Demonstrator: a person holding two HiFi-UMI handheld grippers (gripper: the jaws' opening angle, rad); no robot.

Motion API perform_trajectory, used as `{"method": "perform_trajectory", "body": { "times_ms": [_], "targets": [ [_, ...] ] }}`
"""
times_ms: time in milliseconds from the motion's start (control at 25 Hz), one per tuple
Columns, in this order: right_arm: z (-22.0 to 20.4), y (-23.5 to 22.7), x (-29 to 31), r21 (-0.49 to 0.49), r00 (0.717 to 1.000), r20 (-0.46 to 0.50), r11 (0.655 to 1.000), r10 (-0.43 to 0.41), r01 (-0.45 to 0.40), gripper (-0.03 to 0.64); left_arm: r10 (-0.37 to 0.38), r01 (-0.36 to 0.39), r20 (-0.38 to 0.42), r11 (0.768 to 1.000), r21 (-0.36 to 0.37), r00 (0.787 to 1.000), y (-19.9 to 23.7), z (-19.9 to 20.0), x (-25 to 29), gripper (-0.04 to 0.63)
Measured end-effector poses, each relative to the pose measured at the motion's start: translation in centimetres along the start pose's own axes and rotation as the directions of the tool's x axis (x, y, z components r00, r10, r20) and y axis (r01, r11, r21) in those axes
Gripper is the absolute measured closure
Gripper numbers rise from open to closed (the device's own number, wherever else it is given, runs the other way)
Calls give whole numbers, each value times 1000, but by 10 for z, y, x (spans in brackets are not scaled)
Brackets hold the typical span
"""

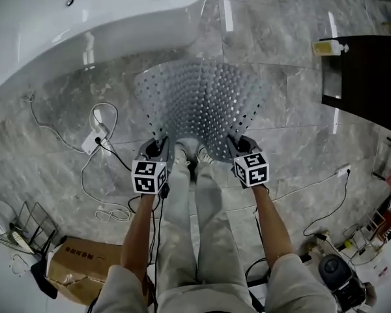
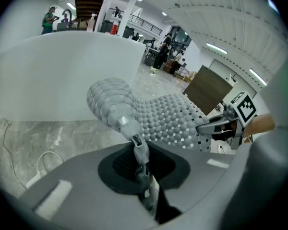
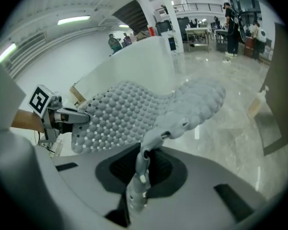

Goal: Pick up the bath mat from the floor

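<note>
The grey bath mat [image 1: 202,100], studded with bumps and holes, hangs lifted off the marble floor [image 1: 293,116] in front of the person's legs. My left gripper [image 1: 155,150] is shut on the mat's near left corner, and my right gripper [image 1: 240,146] is shut on its near right corner. In the left gripper view the mat [image 2: 149,114] runs out from the pinched jaws [image 2: 137,145], with the other gripper visible at the right. The right gripper view shows the mat [image 3: 134,109] clamped in its jaws [image 3: 146,152], sagging between both grips.
A white bathtub [image 1: 85,18] curves along the top left. A white power strip and cables [image 1: 94,139] lie on the floor at left. A cardboard box [image 1: 81,269] sits lower left, a dark cabinet [image 1: 368,70] with a bottle [image 1: 327,46] at right.
</note>
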State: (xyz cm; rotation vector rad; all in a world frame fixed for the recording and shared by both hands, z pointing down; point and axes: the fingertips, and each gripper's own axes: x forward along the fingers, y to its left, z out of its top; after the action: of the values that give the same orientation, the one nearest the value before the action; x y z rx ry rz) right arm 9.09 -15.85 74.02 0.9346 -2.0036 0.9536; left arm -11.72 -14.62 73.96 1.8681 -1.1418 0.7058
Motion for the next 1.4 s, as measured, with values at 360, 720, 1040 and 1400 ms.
{"method": "perform_trajectory", "body": {
  "times_ms": [360, 720, 1040, 1400],
  "targets": [
    [117, 64, -107, -136, 966, 257, 990, -11, 47, 571, -6, 0, 220, 1000, 25, 976, -32, 118, -105, 552],
    [199, 108, -235, -166, 904, 422, 975, -66, 149, 571, -13, -2, 370, 999, 38, 929, -84, 206, -217, 552],
    [273, 121, -342, -175, 819, 565, 957, -94, 231, 571, -44, -19, 508, 993, 118, 860, -136, 293, -310, 552],
    [351, 151, -459, -193, 691, 719, 934, -74, 300, 571, -101, -51, 646, 976, 212, 756, -194, 382, -411, 552]
  ]
}}
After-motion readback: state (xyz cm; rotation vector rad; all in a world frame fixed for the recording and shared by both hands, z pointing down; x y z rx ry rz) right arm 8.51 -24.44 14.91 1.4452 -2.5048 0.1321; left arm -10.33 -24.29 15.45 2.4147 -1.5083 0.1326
